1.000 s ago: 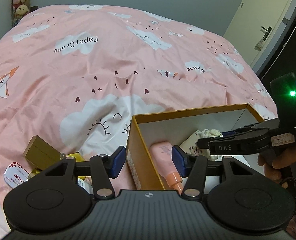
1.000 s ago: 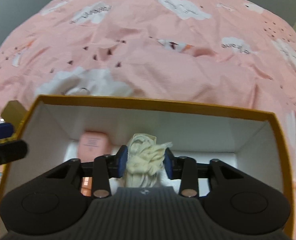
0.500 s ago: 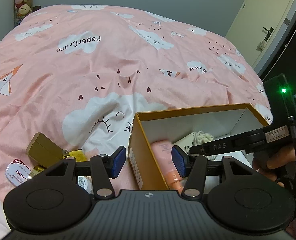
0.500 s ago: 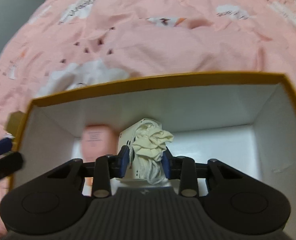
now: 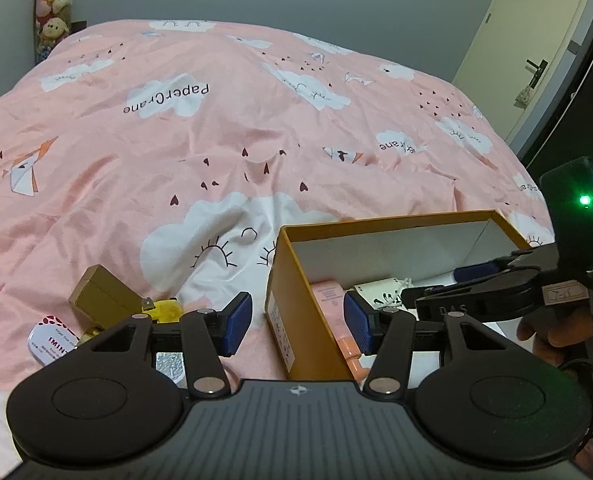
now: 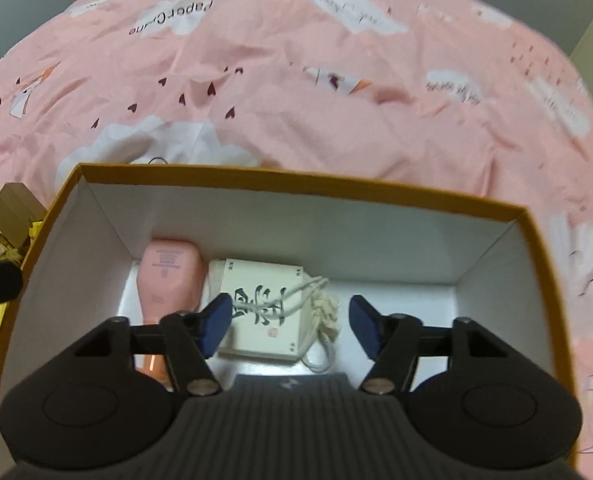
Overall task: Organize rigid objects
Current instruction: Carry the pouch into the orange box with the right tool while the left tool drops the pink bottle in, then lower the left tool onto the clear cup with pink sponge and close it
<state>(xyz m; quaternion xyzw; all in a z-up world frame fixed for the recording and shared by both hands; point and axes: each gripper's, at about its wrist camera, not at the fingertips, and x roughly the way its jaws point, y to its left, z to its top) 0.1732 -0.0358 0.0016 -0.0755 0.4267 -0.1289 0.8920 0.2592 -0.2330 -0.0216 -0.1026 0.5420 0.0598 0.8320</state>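
An orange cardboard box with white inner walls sits on the pink bedspread. Inside it lie a pink bottle and, to its right, a white box with black brush characters and a cream knotted cord. My right gripper hovers just above that white box, and its jaws are opening. The pads stand clear of the box and touch nothing. My left gripper is open above the orange box's left wall and holds nothing. The left wrist view also shows the right gripper over the box.
Left of the orange box lie a gold-brown carton, a yellow item, a white tin with red print and a foil piece. A person's hand grips the right tool. A door stands far right.
The right gripper held the white box by its cream cord and has let go. The box now lies flat inside the orange box and the jaws have spread. The left gripper has not moved.
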